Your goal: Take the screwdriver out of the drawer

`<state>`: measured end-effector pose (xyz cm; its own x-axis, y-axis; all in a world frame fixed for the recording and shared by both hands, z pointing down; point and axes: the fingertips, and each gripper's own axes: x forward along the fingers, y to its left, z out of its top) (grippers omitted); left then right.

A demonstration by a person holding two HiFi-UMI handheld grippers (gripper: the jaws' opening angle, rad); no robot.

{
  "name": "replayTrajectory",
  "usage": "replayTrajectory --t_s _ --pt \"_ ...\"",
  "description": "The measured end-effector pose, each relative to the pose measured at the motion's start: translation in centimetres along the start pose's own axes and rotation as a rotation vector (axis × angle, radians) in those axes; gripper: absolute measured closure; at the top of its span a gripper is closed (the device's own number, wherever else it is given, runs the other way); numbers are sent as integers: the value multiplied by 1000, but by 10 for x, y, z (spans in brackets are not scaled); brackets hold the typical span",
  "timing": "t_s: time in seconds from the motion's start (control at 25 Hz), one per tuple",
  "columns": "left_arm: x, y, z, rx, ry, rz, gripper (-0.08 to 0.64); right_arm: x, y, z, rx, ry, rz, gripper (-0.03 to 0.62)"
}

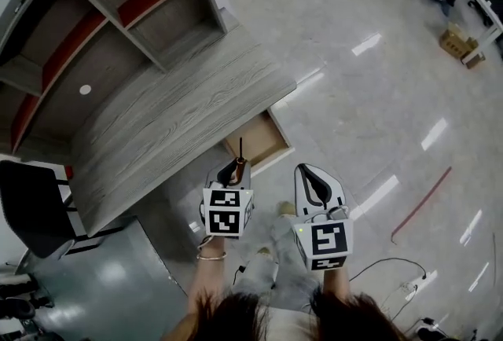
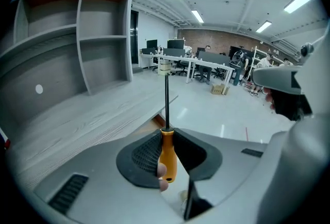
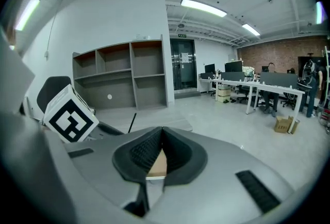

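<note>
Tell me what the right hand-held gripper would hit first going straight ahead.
Likely the open drawer: its tan wood shows just past the closed tips of the right hand-held gripper. Depth is unclear; it may pass above.

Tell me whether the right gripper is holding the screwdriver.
No: the screwdriver is clamped by its orange handle in the left gripper, and the right gripper has nothing between its jaws.
</note>
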<state>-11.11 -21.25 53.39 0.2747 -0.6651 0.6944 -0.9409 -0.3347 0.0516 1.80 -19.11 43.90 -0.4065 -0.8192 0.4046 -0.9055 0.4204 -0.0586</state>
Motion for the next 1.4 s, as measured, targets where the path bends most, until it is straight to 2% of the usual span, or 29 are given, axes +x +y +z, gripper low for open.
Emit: replayTrajectory --t_s 0.52,1.0,1.4 --pt "-90 -29 26 10 -136 -18 477 -58 21 35 -69 -73 -28 566" --pt "-167 -50 60 71 -268 -86 477 -94 49 63 -111 -129 -33 566" --pt "-235 -53 69 92 -373 -101 477 -128 79 81 -177 -177 -40 566"
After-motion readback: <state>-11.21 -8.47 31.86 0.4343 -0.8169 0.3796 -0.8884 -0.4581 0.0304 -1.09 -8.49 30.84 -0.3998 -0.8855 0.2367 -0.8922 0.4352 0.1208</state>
